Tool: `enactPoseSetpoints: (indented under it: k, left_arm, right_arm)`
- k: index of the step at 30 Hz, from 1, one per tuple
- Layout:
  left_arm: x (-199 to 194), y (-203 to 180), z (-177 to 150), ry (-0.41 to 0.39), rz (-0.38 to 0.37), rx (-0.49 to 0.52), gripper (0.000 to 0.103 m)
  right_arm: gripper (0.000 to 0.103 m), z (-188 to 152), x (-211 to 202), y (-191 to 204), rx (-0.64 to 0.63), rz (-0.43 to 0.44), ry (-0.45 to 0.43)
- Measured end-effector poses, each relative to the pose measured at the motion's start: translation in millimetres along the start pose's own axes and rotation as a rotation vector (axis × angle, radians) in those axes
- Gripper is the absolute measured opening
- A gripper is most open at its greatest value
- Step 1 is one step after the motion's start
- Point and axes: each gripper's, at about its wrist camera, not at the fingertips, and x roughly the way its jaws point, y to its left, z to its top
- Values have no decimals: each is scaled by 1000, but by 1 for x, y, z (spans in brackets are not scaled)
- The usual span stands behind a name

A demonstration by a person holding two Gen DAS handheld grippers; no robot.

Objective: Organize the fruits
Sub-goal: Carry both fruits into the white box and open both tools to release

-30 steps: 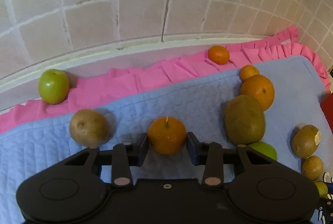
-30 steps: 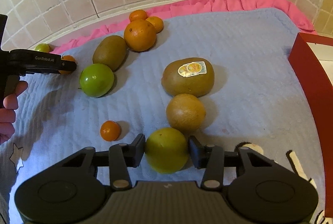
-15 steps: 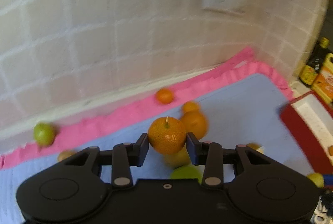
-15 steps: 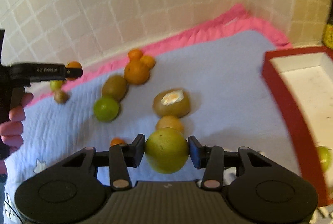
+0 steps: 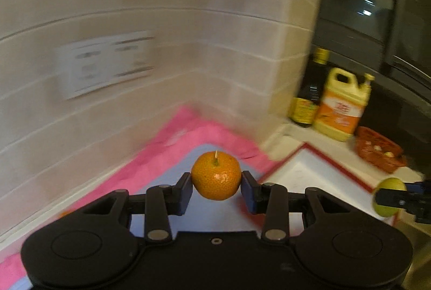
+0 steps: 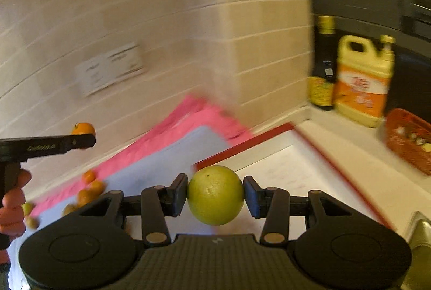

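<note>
Left gripper [image 5: 216, 189] clamped on small round orange mandarin [image 5: 216, 176], held in the air near red-rimmed white tray [image 5: 309, 171]. Right gripper [image 6: 215, 195] clamped on round yellow-green citrus fruit [image 6: 215, 195], above the tray's near corner. Only in right view: hand [image 6: 12, 206], leftover fruits [image 6: 86, 189] on blue quilted mat [image 6: 172, 152], blurred. Beige tiled wall [image 5: 161, 20], smeared.

Glossy pebbled mandarin [image 5: 216, 176], smooth waxy lime [image 6: 215, 195], matt plastic tool [image 5: 216, 189], seemingly quilted cloth [image 6: 172, 152].
</note>
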Motion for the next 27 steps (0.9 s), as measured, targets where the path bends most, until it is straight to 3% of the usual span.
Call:
enactPoseSetpoints:
  k: [7, 10, 12, 14, 19, 27]
  left_arm:
    - [104, -62, 13, 148, -150, 25, 47]
    - [147, -79, 3, 231, -174, 28, 47]
    - [173, -90, -7, 277, -143, 53, 47]
    - [188, -100, -16, 300, -91, 108, 47]
    - [217, -96, -31, 377, -105, 46, 47]
    - [229, -100, -41, 410, -101, 68, 47]
  right_arm:
    - [47, 9, 39, -71, 72, -31, 65]
    - [47, 3, 65, -91, 99, -9, 134]
    - [47, -3, 82, -99, 106, -3, 176]
    - [47, -10, 98, -104, 102, 2, 220]
    - [47, -27, 123, -104, 85, 28, 298]
    - [47, -44, 144, -95, 63, 25, 351]
